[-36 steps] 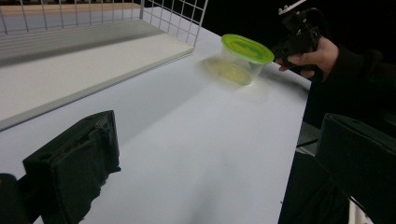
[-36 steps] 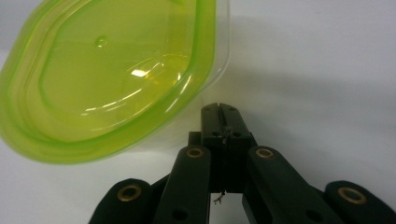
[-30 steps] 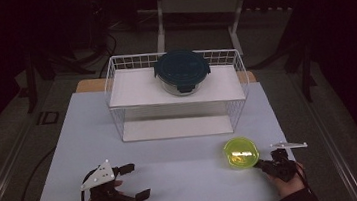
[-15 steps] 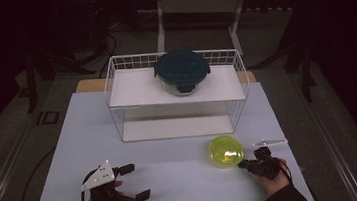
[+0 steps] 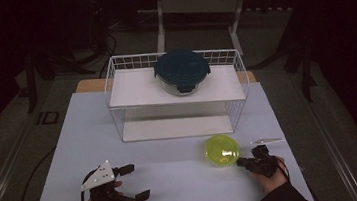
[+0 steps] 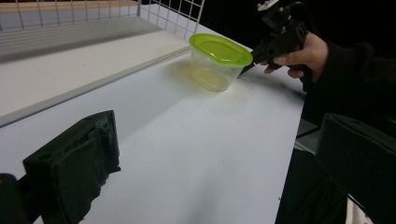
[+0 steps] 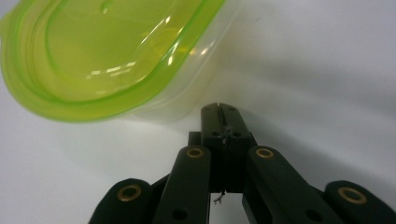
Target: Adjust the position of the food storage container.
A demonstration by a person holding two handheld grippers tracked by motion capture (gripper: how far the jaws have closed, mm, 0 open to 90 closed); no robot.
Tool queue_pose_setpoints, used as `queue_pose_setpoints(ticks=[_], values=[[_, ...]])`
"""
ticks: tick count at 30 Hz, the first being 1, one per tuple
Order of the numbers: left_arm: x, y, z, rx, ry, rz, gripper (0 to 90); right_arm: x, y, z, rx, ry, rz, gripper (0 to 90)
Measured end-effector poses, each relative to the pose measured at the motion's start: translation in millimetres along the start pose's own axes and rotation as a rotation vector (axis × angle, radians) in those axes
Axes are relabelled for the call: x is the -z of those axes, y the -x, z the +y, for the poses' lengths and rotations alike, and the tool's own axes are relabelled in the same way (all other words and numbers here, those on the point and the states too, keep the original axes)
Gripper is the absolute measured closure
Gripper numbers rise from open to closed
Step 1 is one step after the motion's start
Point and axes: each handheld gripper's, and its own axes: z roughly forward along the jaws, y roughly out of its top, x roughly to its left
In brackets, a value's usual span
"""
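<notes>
The counter (image 5: pixel 175 181) is a pale sheet with a white wire rack (image 5: pixel 178 95) at its far side; on the rack's upper shelf sits a dark-lidded container (image 5: pixel 182 70). Nearer the person, just in front of the rack's right end, stands the tub (image 5: pixel 222 149) — clear plastic with a green lid, upright on the counter.

Over the last second the tub has slid left across the counter, from near the right edge toward the middle, with the right gripper (image 5: pixel 243 162) following behind it. That gripper's jaws are pressed together with nothing between them, their tip at the tub's side wall under the lid's rim (image 7: pixel 140 100). So this looks like a push, not a lift — the tub is being nudged into a better spot, probably for a proper grasp or for the other hand.

The left gripper (image 5: pixel 136 183) rests at the near left, jaws spread wide and empty, well apart from the tub.

Little stands in the way: the counter between the two grippers is bare. The rack's front edge lies close beyond the tub, so a push angled away from the person could run it against the wire.
</notes>
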Motion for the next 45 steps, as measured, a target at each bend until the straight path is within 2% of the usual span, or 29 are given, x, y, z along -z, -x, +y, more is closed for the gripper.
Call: queue_pose_setpoints(ticks=[6, 19, 23, 36, 39, 45], values=[[-0.8, -0.2, -0.5, 0.003, -0.002, -0.003, 0.0, -1.0, -0.7, 5.6, -0.013, 0.015, 0.014, 90.0], [-0.6, -0.3, -0.8, 0.001, -0.009, -0.01, 0.0, -20.8, -17.9, 19.6, 0.018, 0.003, 0.044, 90.0], [-1.5, -0.7, -1.4, 0.007, -0.011, -0.015, 0.0, -31.4, -27.9, 27.1, 0.04, -0.006, 0.06, 90.0], [-1.8, 1.0, -1.1, -0.003, -0.01, -0.024, 0.0, -44.8, -43.1, 34.4, 0.071, -0.013, 0.077, 90.0], [-1.3, 1.4, -1.3, -0.003, -0.006, -0.023, 0.0, -43.4, -42.1, 33.1, 0.079, -0.013, 0.071, 90.0], [-2.1, 1.3, -1.6, -0.004, -0.01, -0.023, 0.0, -43.2, -37.9, 33.8, 0.06, -0.011, 0.066, 90.0]])
